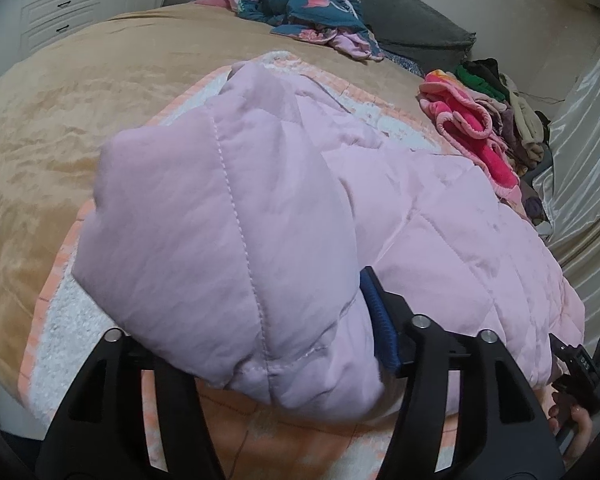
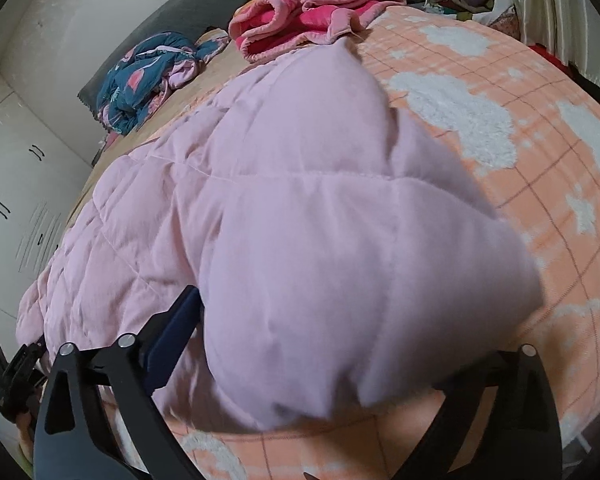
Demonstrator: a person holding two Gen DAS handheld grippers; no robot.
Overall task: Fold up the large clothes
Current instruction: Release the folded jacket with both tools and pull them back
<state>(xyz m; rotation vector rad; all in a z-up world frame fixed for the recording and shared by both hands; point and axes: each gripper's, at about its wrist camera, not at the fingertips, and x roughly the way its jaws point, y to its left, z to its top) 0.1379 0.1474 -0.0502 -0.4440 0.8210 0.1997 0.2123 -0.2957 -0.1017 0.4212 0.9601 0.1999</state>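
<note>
A large pale pink quilted garment (image 1: 420, 200) (image 2: 260, 208) lies across a peach blanket with white clouds (image 1: 72, 328) (image 2: 500, 80) on the bed. In the left wrist view a folded corner of it bulges between the jaws of my left gripper (image 1: 252, 300). The blue pad of the right finger (image 1: 380, 320) lies beside the fabric and the left finger is hidden under it. My right gripper (image 2: 352, 312) stands wide, with another puffy corner resting slack between its jaws. Only its left blue pad (image 2: 176, 336) shows.
A tan bedspread (image 1: 80, 120) covers the left of the bed. A blue patterned garment (image 1: 300, 4) (image 2: 140, 76) lies by the grey headboard. A bright pink fleece (image 1: 468, 128) (image 2: 300, 24) and a clothes pile (image 1: 512, 108) sit far right. White cupboards (image 2: 12, 184) stand left.
</note>
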